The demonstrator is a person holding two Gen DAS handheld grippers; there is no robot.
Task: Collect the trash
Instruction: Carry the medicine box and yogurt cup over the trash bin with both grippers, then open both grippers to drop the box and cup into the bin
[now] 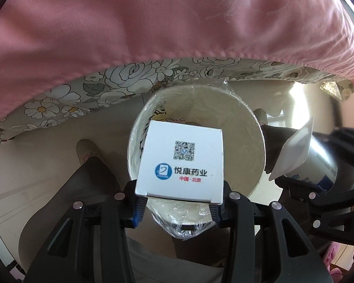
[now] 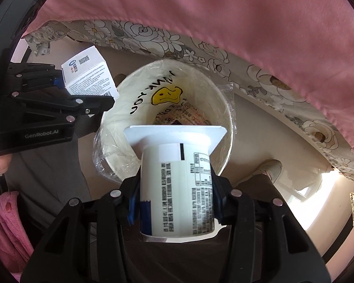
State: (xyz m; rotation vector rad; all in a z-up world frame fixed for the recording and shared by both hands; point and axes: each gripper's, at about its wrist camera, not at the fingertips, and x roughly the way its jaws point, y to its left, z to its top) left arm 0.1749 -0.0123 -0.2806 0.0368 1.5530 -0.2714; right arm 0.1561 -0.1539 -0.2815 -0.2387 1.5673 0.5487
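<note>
The small white cardboard medicine box, printed with a QR code and a blue logo, is held in the left gripper, jaws closed on its two side faces near the lower edge. It sits above the near rim of the round white bin lined with clear plastic film. Judged light and thin-walled; it likely crushes under hard pressure, so the flat sides are the sound place to grip.

The white plastic yogurt cup with a flared square rim and printed label is clamped across its body by the right gripper, rim pointing at the bin mouth. Judged light, smooth and somewhat springy; it could slip if the hold loosens.

Inside the bin, a yellow smiley print and some wrapper scraps are visible. The bin stands on a pale floor, beside a bed draped in a floral sheet and a pink blanket.
</note>
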